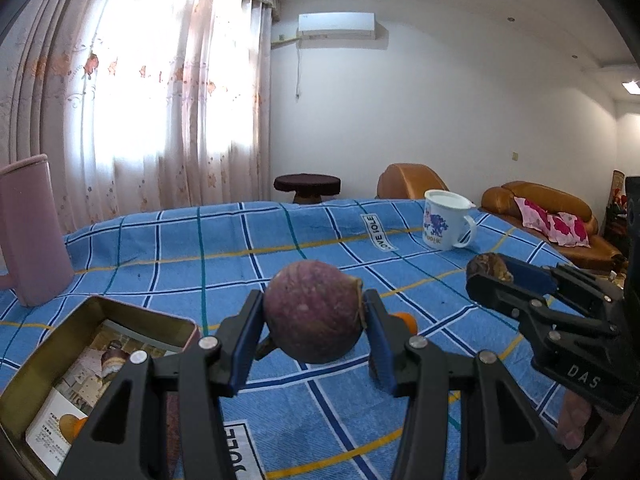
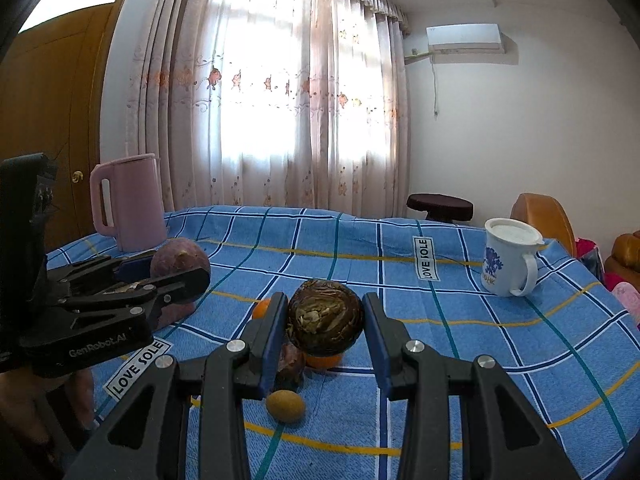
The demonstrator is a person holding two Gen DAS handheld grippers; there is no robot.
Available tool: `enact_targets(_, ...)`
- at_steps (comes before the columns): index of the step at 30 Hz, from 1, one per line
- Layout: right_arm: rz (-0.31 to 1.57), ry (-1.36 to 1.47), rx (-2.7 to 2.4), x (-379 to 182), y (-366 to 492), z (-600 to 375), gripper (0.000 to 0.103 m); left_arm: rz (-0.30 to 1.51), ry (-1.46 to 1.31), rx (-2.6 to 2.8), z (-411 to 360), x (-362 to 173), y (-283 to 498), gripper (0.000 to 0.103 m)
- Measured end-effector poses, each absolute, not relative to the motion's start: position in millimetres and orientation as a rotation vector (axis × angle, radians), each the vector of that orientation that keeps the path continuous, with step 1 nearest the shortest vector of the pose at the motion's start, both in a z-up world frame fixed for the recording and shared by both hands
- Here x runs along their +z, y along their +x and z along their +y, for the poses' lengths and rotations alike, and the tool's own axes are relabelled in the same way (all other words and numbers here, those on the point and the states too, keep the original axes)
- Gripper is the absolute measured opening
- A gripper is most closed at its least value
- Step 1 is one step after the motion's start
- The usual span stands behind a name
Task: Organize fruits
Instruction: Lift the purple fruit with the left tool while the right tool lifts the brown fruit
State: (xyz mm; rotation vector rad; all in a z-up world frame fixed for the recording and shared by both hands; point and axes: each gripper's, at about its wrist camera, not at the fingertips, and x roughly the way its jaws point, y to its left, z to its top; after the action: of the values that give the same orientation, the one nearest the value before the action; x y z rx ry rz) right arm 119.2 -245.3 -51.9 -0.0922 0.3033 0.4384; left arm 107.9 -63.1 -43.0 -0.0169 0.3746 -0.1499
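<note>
Blue checked cloth, crossed with yellow and teal lines and printed LOVE SOLE, covers the table. Left gripper pinches a round purple fruit between its blue pads, lifted clear of the cloth; the same fruit shows in the right wrist view at far left, clamped in the black jaws in front of the pink kettle. Right gripper is closed on a dark brown fruit with mottled, cracked skin, pads pressing on both its sides, also held above the table. From the left wrist view that brown fruit peeks out at the tip of the right gripper, right of centre. Loose on the cloth beneath the right gripper: a small tan fruit nearest the camera, an orange fruit partly hidden under the held one, a second small orange piece behind the left pad, and a dark reddish lump beside the orange, kind not clear. Gold-lined open tin sits at lower left of the left wrist view with printed cards inside. Pink kettle stands at the far left edge of the table; white mug with blue print and a lid stands far right. Behind: curtains, a round dark stool, a tan sofa.
</note>
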Motion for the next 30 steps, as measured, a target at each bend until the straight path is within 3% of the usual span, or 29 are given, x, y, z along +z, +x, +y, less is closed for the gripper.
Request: enact_targets(30,0.261,-0.123,0.505,-42.6,112.4,-217.4,0.04,0.368,-0.059,-0.108,-30.8,-40.4,91.1,0.052)
